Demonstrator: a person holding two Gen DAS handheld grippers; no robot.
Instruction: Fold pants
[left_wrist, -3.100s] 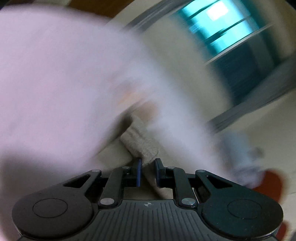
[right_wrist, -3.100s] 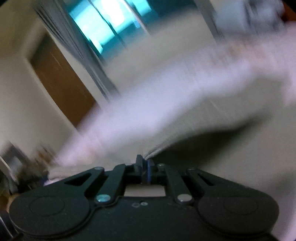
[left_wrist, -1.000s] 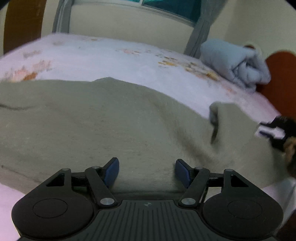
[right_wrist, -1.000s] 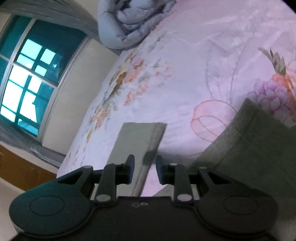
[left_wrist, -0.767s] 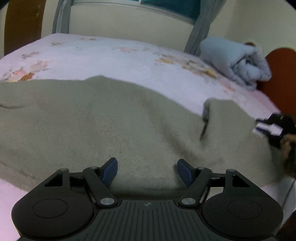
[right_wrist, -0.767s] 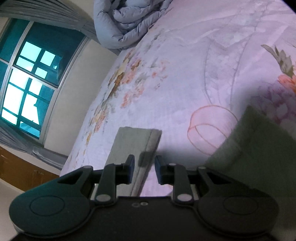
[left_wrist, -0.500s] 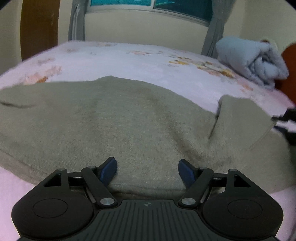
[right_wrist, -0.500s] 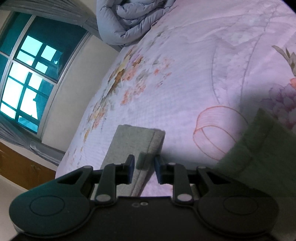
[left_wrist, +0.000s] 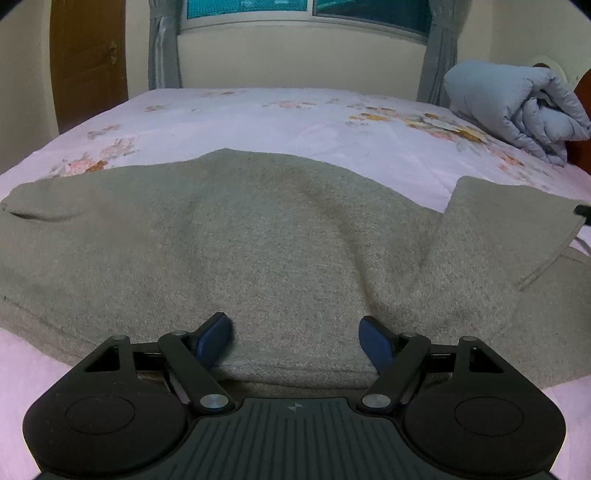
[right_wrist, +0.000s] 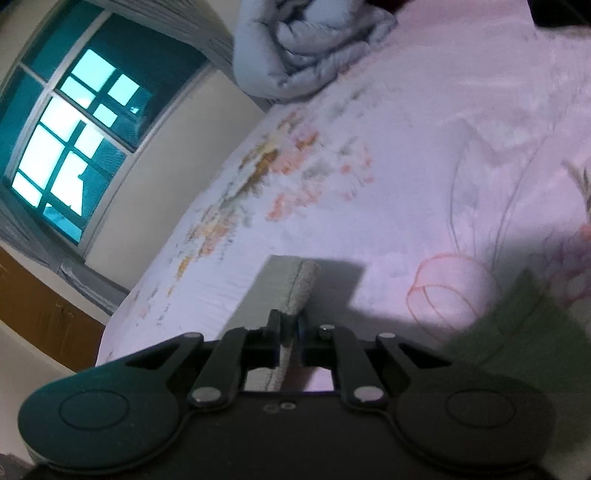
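Pants (left_wrist: 266, 240): grey-green, spread flat across the bed (left_wrist: 295, 118), one end turned up at the right
Left gripper (left_wrist: 295, 336): jaws have just been widening, nothing pinched, pads poised over the near edge
Right gripper (right_wrist: 288, 328): jaws just clamped onto the hem
Rolled blue quilt (left_wrist: 517, 107): at the bed's far end

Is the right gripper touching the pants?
Touching. The right wrist view shows the right gripper shut on the pants hem, fabric pinched between its pads.
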